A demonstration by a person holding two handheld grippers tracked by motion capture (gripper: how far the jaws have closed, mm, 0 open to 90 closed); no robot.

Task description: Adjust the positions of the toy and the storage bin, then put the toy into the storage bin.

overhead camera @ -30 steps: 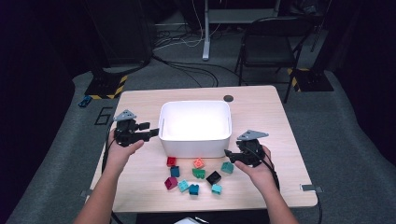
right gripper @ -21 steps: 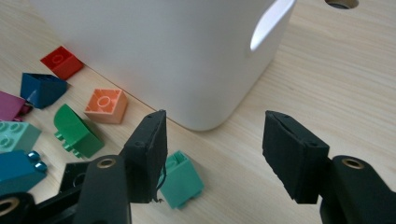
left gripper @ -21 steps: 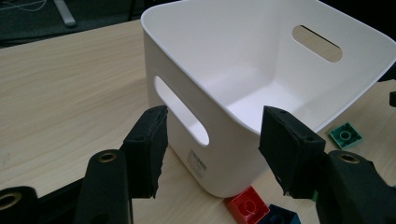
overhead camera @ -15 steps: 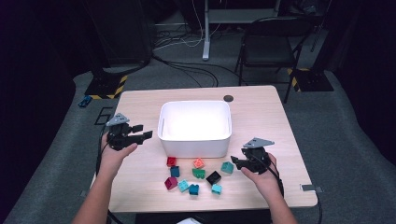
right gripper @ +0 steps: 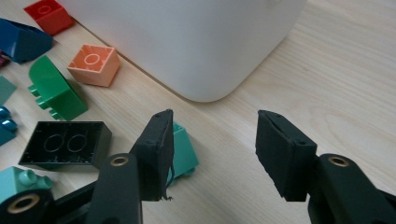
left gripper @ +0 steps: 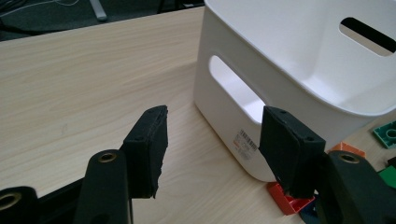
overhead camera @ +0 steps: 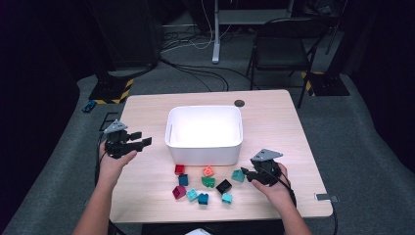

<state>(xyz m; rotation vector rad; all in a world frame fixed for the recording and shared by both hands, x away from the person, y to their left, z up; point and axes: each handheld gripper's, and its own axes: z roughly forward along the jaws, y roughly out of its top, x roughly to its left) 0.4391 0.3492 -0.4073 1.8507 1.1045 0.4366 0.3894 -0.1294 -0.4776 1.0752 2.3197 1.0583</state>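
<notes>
teal block (right gripper: 184,150) beside right gripper (right gripper: 212,154), fingers apart, closing; left gripper (left gripper: 212,151) apart, empty.

Small printed label (left gripper: 246,140) on white bin (left gripper: 299,70), text too small to read.

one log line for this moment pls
right hand-held gripper: open, jaws just closing, beside teal block, not gripped | left hand-held gripper: open, nothing held, left of white bin | bin: no blocks seen inside
</notes>
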